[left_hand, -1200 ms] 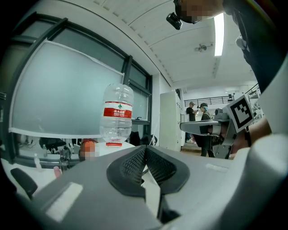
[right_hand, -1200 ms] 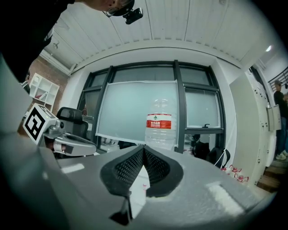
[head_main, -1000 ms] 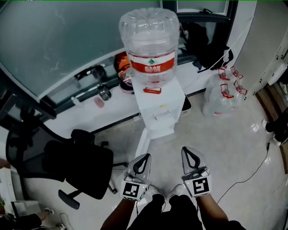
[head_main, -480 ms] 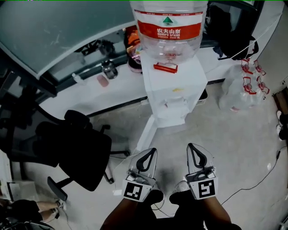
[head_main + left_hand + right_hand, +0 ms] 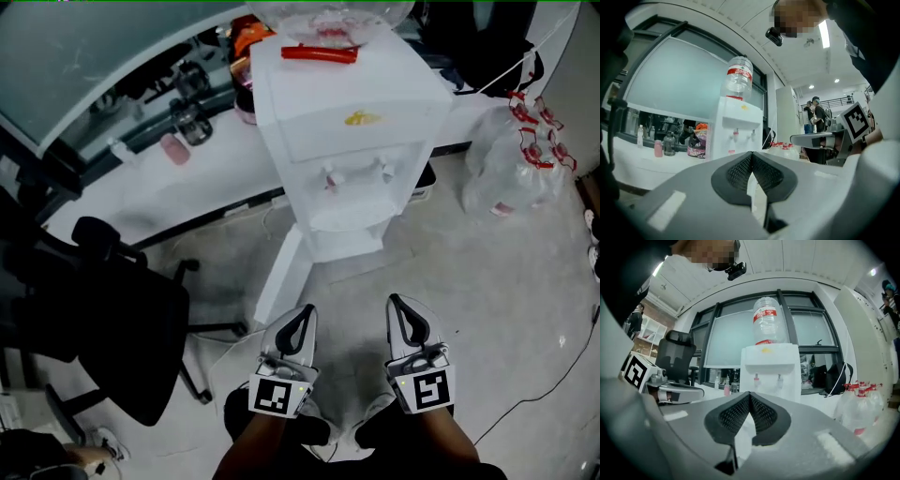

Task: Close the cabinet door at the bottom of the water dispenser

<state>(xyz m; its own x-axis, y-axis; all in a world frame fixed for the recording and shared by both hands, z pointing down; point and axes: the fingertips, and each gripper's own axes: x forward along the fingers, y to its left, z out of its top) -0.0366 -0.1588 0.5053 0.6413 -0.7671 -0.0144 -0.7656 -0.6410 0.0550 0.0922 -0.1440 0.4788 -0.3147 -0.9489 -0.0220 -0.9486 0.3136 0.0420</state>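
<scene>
Facing a white box-shaped plastic water dispenser (image 5: 352,141) with both grippers closed and empty.
Its clear plastic bottle (image 5: 328,14) is cut off by the head view's top edge, and the cabinet opening is hidden beneath the body. Only the flat white cabinet door (image 5: 279,281) shows, standing open at 11 o'clock from the left gripper (image 5: 305,316). The left gripper and right gripper (image 5: 397,305) sit side by side, pointing to 12 o'clock, their dark mesh-textured pads (image 5: 740,171) pressed tip to tip on nothing. A black office chair (image 5: 112,319) stands at 9 o'clock.
</scene>
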